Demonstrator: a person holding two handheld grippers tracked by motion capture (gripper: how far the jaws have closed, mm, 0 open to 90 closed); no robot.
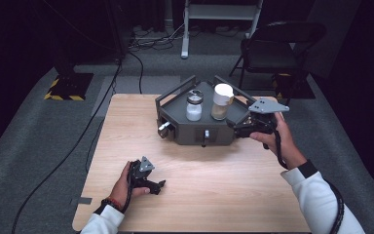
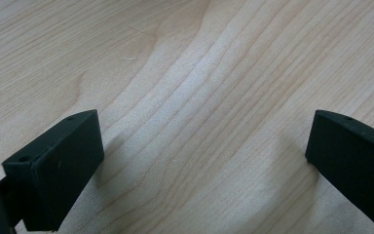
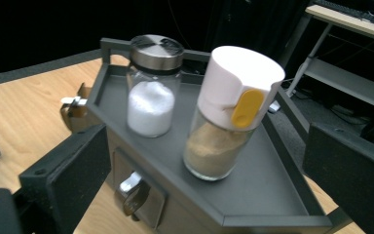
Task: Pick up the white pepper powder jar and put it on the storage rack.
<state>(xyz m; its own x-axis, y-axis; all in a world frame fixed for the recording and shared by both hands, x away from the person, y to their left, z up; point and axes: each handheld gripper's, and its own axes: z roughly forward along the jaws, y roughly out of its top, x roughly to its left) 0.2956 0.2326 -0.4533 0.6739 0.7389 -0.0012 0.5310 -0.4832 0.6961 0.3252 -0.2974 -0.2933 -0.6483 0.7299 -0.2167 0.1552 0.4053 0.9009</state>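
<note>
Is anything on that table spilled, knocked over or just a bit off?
Nothing stands out. The two jars, one with a metal lid and one with a white cap, stand upright on the grey tray, and no powder lies spilled around them. The wooden table looks clean.

No readable text, label, brand, number or sign is showing anywhere in these views. The two jars (image 3: 153,87) (image 3: 231,109) standing on the grey tray (image 3: 268,195) are carrying no legible label, and the wooden table (image 2: 199,73) is showing bare grain. The yellow-and-black striped marking on the floor plate (image 1: 67,87) in the high view is bearing stripes, not words.
</note>
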